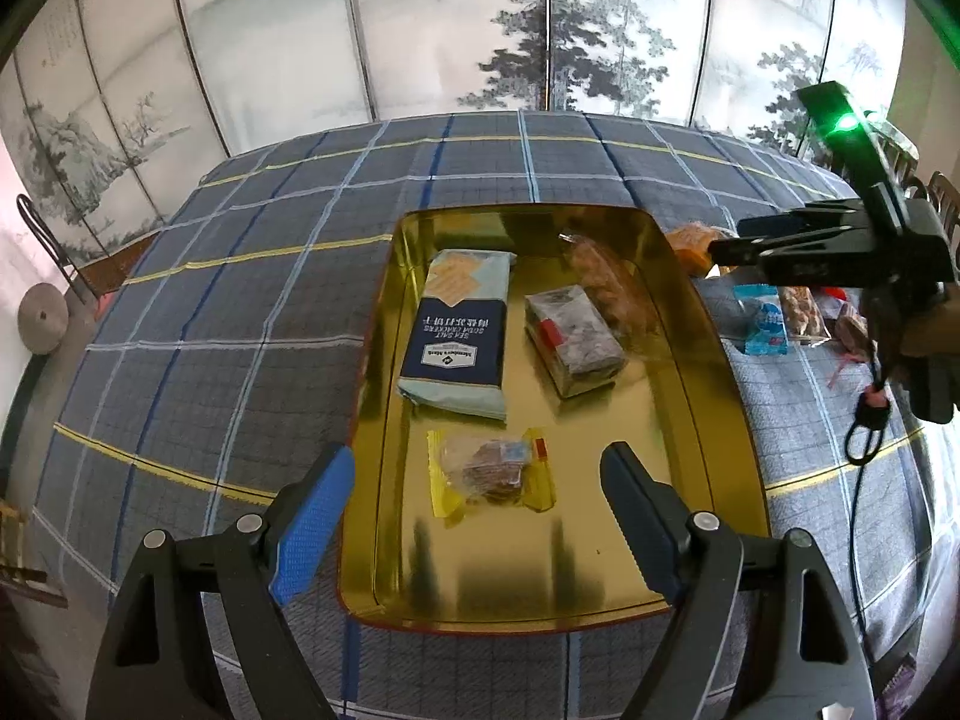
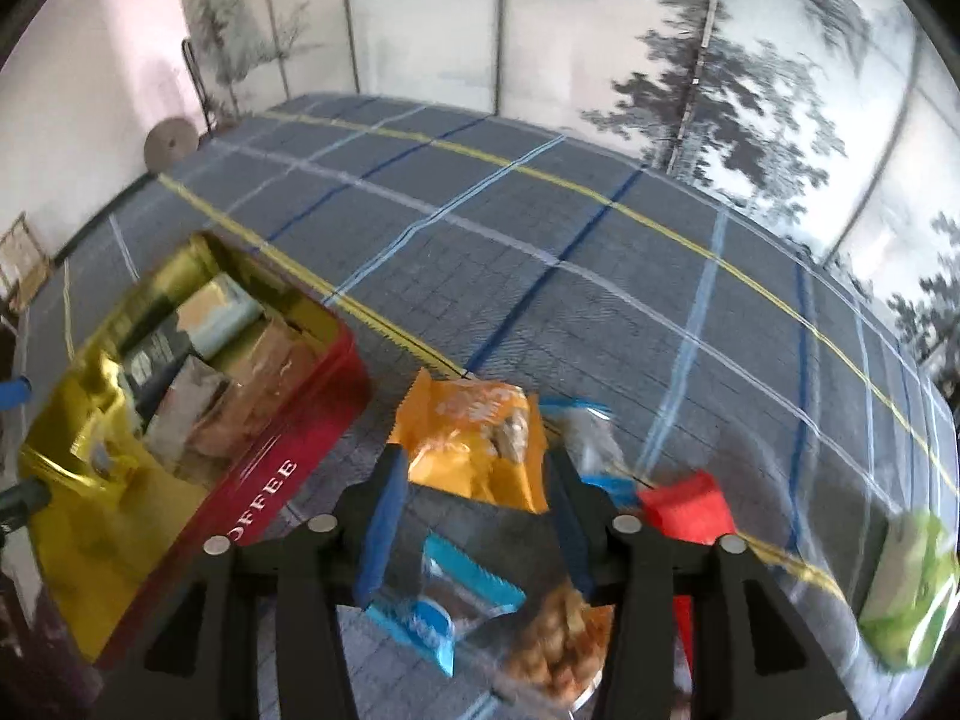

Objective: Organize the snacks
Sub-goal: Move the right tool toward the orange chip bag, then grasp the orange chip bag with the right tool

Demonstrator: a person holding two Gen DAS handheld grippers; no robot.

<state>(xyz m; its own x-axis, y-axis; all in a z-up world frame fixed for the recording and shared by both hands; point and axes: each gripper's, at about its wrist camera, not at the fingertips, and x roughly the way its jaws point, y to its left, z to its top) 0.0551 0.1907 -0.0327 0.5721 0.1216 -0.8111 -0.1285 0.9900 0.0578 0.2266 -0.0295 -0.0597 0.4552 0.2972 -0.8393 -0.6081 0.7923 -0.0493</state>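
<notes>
Blue-padded fingers [image 1: 312, 516] of the left gripper [image 1: 480, 516] were seen spread apart above the near end of the gold tin [image 1: 690, 312].

Nothing was held between them; a yellow-wrapped snack [image 1: 489, 471] lay loose on the tin floor just beyond, with a soda cracker pack [image 1: 456, 339] and a dark boxed snack [image 1: 573, 339] farther in, so sorted items were judged to be collected there. The right gripper [image 2: 474, 516] was angled downward over the unsorted pile on the checked desk [image 2: 540, 228] beside the tin's red wall. Its fingers were partly apart, an orange packet [image 2: 474, 444] lying between them with no pad seen pressing on it; whether contact existed could not be told through the blur. A blue packet [image 2: 444, 606], a peanut bag [image 2: 558, 642] and a red packet [image 2: 690, 507] waited nearby, a green one [image 2: 912, 594] towards the desk's right edge.
</notes>
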